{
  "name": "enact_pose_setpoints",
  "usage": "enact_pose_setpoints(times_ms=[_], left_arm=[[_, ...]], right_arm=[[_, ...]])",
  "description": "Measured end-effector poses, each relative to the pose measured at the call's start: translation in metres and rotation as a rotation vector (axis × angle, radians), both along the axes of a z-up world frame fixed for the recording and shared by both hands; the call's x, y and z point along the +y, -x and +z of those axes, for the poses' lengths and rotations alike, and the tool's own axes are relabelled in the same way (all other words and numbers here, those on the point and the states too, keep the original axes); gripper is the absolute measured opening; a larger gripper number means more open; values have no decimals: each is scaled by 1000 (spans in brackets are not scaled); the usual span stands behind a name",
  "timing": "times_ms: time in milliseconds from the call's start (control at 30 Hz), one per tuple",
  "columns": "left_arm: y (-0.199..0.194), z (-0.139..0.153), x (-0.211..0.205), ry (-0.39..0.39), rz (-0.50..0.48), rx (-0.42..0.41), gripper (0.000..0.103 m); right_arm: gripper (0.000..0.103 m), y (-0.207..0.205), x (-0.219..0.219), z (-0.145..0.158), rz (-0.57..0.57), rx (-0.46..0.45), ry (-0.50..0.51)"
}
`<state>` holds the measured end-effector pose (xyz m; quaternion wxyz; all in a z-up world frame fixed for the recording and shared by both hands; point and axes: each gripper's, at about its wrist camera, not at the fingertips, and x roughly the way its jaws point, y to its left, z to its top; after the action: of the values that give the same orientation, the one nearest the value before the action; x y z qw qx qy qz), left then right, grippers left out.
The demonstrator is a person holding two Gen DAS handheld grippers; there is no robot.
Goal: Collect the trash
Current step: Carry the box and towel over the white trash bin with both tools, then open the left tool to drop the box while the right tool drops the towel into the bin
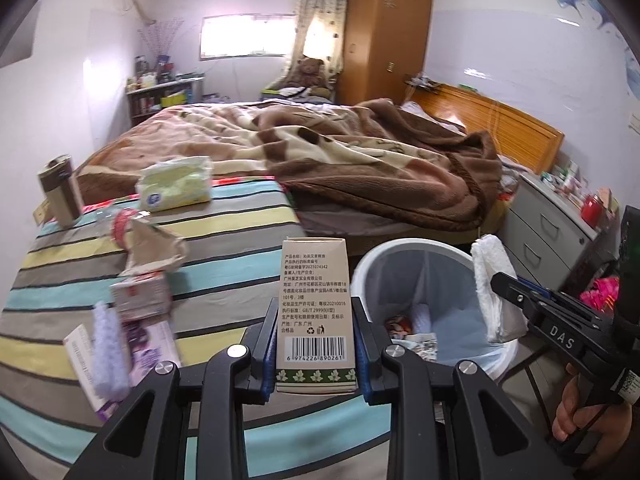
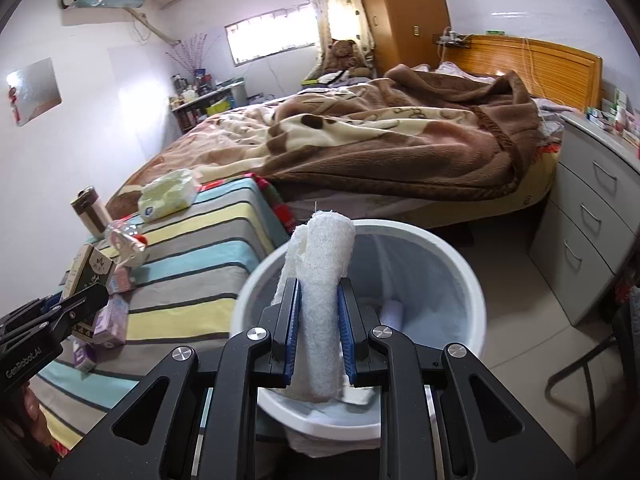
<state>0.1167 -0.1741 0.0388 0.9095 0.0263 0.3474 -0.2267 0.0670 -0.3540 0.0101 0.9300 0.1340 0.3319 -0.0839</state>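
My left gripper (image 1: 316, 332) is shut on a tan carton box (image 1: 315, 304) with a barcode, held upright over the striped table's right edge, beside the white trash bin (image 1: 364, 276). The box also shows in the right wrist view (image 2: 90, 280). My right gripper (image 2: 319, 320) is shut on a rolled white paper towel (image 2: 324, 280), held above the bin's rim (image 2: 460, 268). The towel also shows in the left wrist view (image 1: 494, 280). The bin holds several scraps and a bag liner.
On the striped table (image 1: 224, 248) lie a yellow tissue pack (image 1: 176, 184), a brown can (image 1: 60, 190), crumpled wrappers (image 1: 148, 256) and purple boxes (image 1: 120, 348). A bed with a brown blanket (image 1: 360, 152) lies behind. Grey drawers (image 2: 588, 248) stand right.
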Motion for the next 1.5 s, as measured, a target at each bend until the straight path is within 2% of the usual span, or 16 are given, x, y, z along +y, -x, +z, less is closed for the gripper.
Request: enact_pose_setpoints(times_ms=[500, 1167, 1233, 1267, 1300, 1400, 1500], left_arm=[[-12, -24, -73, -16, -135, 52, 31], [-24, -42, -112, -28, -184, 90, 31], [-24, -43, -113, -20, -189, 95, 34], [-25, -43, -113, -16, -191, 97, 40], [-25, -44, -113, -13, -191, 99, 46], [-25, -42, -109, 8, -189, 103, 52], [-24, -39, -105, 11, -181, 98, 57]], right_arm=[[19, -2, -33, -25, -39, 85, -11], [20, -11, -50, -41, -59, 129, -9], [21, -11, -50, -41, -56, 127, -10], [21, -12, -50, -41, -57, 129, -6], [23, -12, -49, -41, -61, 131, -1], [31, -12, -49, -40, -64, 129, 1], [49, -11, -46, -38, -59, 120, -2]])
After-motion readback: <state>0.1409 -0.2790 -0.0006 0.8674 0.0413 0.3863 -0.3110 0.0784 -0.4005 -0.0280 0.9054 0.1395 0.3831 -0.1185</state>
